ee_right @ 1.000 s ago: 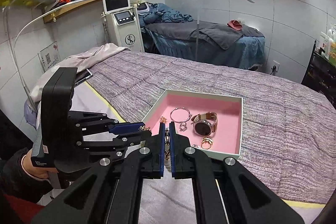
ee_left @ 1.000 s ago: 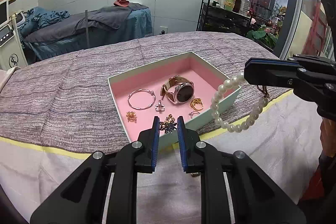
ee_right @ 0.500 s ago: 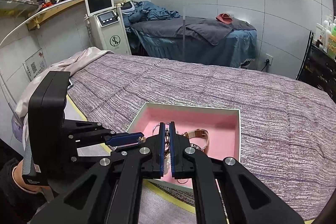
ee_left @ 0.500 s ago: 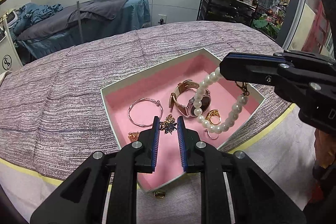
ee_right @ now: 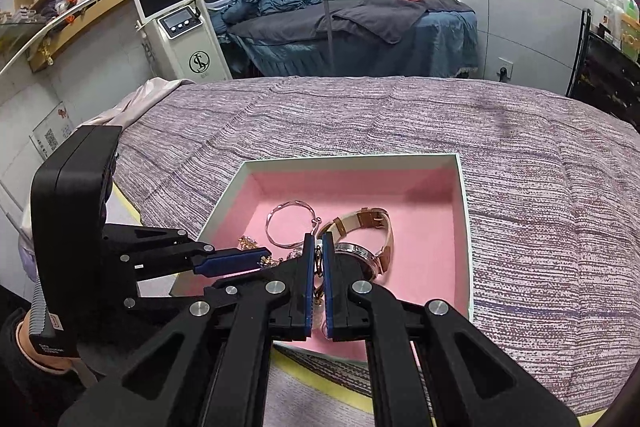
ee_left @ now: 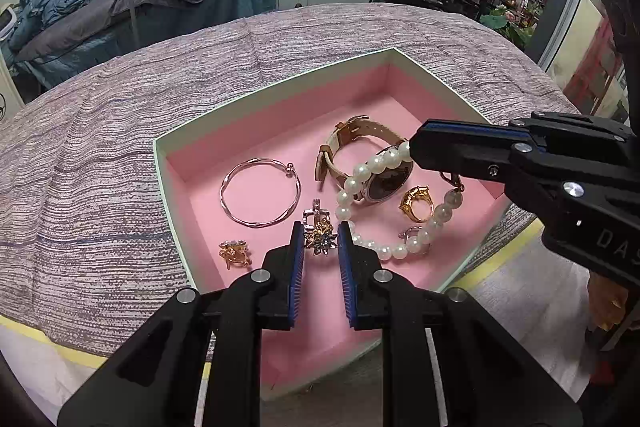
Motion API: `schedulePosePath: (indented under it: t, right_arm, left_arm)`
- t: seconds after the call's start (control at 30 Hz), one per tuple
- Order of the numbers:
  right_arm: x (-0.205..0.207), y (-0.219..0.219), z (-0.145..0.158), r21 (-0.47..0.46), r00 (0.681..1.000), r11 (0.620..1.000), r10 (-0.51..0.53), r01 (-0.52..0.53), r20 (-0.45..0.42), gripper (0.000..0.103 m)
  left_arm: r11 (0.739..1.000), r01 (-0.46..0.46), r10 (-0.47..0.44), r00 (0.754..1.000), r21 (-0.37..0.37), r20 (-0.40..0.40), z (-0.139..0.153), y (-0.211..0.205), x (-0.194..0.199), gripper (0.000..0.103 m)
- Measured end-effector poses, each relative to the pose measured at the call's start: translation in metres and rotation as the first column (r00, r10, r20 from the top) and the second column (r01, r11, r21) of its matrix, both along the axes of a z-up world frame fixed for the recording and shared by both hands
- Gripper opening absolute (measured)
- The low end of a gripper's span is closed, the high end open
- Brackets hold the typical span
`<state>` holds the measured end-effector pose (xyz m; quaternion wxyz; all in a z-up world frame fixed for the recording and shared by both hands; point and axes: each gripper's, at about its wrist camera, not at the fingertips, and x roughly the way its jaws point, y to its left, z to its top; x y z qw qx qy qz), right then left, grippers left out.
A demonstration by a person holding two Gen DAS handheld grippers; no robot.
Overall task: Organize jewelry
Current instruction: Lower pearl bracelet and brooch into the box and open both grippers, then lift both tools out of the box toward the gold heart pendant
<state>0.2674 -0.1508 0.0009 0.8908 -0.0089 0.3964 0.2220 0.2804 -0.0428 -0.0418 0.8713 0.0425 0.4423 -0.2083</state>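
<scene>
Readable: "DAS" on right gripper [ee_left: 416,151], pinching pearl bracelet [ee_left: 360,183] over pink box [ee_left: 276,87]. Left gripper [ee_left: 319,239] clamped on flower brooch [ee_left: 320,237]. Inside: one watch [ee_left: 384,179], one bangle [ee_left: 260,193].

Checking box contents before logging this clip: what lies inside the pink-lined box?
Inside the pink-lined box: silver bangle, tan-strap watch, gold ring, gold charm, flower brooch. The dangling pearl bracelet covers part of the watch face.
</scene>
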Motion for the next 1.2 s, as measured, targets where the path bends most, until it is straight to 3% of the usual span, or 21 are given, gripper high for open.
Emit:
schedulePosePath:
  t: [0.47, 0.53, 0.6, 0.67, 0.73, 0.87, 0.93, 1.2]
  right_arm:
    - [-0.001, -0.002, -0.011, -0.065, 1.0, 0.998, -0.01, 0.01, -0.005, 0.004]
    - [-0.001, -0.004, -0.012, -0.062, 1.0, 0.998, -0.015, 0.014, -0.013, 0.006]
    - [-0.002, -0.007, -0.012, -0.053, 1.0, 0.998, -0.023, 0.022, -0.013, 0.02]
    - [-0.003, -0.01, -0.008, -0.05, 0.999, 0.998, -0.035, 0.035, 0.002, 0.031]
    - [-0.005, -0.013, -0.004, -0.048, 0.999, 0.998, -0.048, 0.049, 0.019, 0.033]
    - [-0.012, -0.025, 0.007, -0.037, 0.994, 0.995, -0.093, 0.095, 0.048, 0.05]
    - [-0.018, -0.028, 0.01, -0.044, 0.992, 0.992, -0.113, 0.116, 0.061, 0.054]
    - [-0.057, -0.031, 0.012, -0.114, 0.987, 0.986, -0.109, 0.122, 0.12, 0.068]
  left_arm:
    - [1.0, 0.002, -0.002, 1.0, 0.014, -0.009, 0.001, 0.0, 0.001, 0.02]
    - [1.0, -0.006, 0.006, 1.0, 0.012, 0.003, 0.003, 0.002, 0.0, 0.035]
    - [1.0, -0.011, 0.011, 1.0, 0.0, 0.019, 0.006, 0.005, -0.003, 0.047]
    - [1.0, -0.02, 0.02, 0.999, -0.002, 0.036, 0.011, 0.007, -0.005, 0.052]
    - [0.999, -0.041, 0.041, 0.997, -0.01, 0.066, 0.02, 0.012, -0.009, 0.059]
    - [0.991, -0.099, 0.11, 0.986, -0.091, 0.128, 0.045, 0.034, -0.021, 0.077]
    - [0.984, -0.126, 0.145, 0.978, -0.127, 0.151, 0.052, 0.044, -0.03, 0.085]
    - [0.956, -0.249, 0.274, 0.947, -0.153, 0.168, 0.041, 0.076, -0.076, 0.093]
